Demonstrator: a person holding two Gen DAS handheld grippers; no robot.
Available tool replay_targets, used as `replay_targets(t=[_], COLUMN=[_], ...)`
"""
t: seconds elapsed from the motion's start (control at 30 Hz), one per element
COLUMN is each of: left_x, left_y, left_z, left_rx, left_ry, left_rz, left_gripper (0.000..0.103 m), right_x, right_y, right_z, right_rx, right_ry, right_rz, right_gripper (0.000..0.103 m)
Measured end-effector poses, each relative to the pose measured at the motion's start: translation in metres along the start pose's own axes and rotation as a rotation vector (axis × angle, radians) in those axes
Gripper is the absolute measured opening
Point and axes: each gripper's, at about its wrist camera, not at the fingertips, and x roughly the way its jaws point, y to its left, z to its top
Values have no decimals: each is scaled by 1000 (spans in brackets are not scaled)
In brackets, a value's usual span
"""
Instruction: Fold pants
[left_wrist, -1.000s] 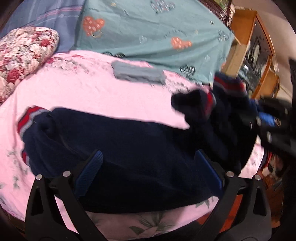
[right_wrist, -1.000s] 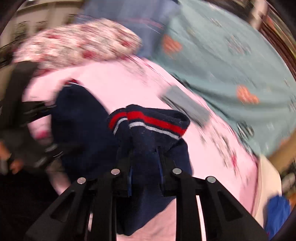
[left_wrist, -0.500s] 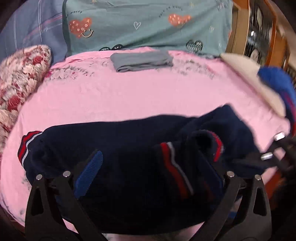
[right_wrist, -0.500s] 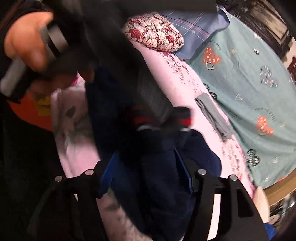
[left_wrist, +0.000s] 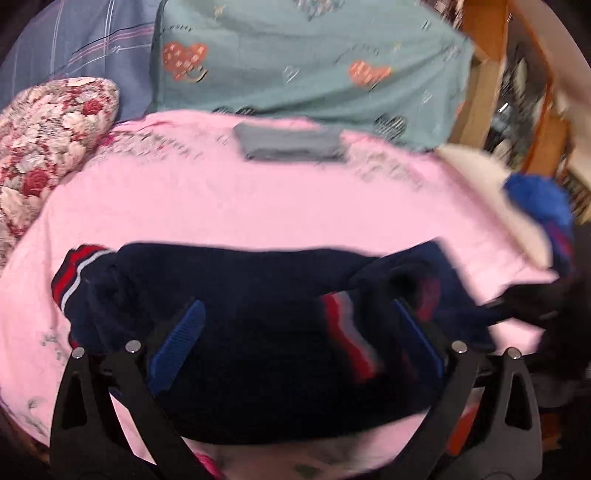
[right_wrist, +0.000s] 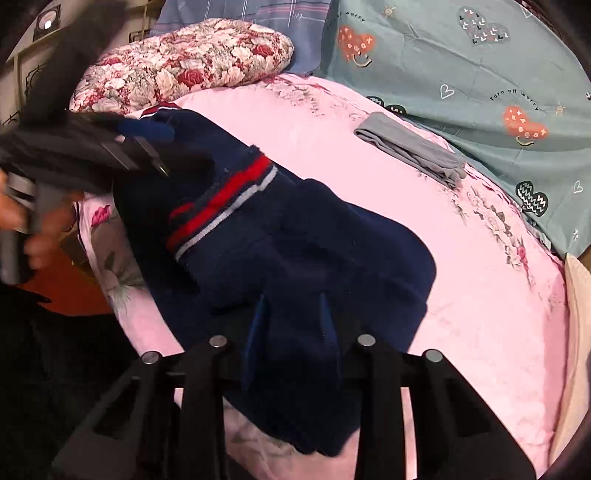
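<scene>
The pants (left_wrist: 258, 325), navy with red and white striped cuffs, lie bunched across the near edge of the bed (left_wrist: 240, 206), on its pink sheet; one cuff sits at the left end, another is folded over onto the middle. The left gripper (left_wrist: 301, 336) hangs over the pants with its jaws spread wide, pads clear of the cloth. The right gripper (right_wrist: 291, 332) has just been closing; its jaws are narrow with a fold of the pants between them, though whether the pads press on it I cannot tell. A grey cloth (left_wrist: 291, 144) lies folded near the pillows (left_wrist: 306, 62).
</scene>
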Motion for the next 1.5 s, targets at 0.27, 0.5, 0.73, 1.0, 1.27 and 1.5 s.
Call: replay_targets(t=[0.27, 0.5, 0.73, 1.0, 1.27, 1.5], left_x=[23, 50, 53, 0, 42, 49], left_y=[-42, -52, -42, -50, 6, 10], left_z=[-8, -8, -8, 20, -20, -20], left_rx=[113, 119, 68, 93, -26, -11], left_ry=[58, 123, 163, 28, 169, 153], left_rz=[-272, -263, -318, -365, -198, -143], left_gripper=[99, 50, 35, 14, 16, 27], right_x=[-16, -24, -18, -53, 19, -14], right_y=[-10, -10, -10, -13, 9, -17], right_z=[-21, -32, -30, -7, 7, 24], right_rx=[86, 94, 90, 93, 177, 262], right_ry=[-103, -108, -114, -235, -41, -145], right_rz=[78, 61, 65, 68, 175, 79], right_gripper=[31, 31, 22, 13, 14, 17])
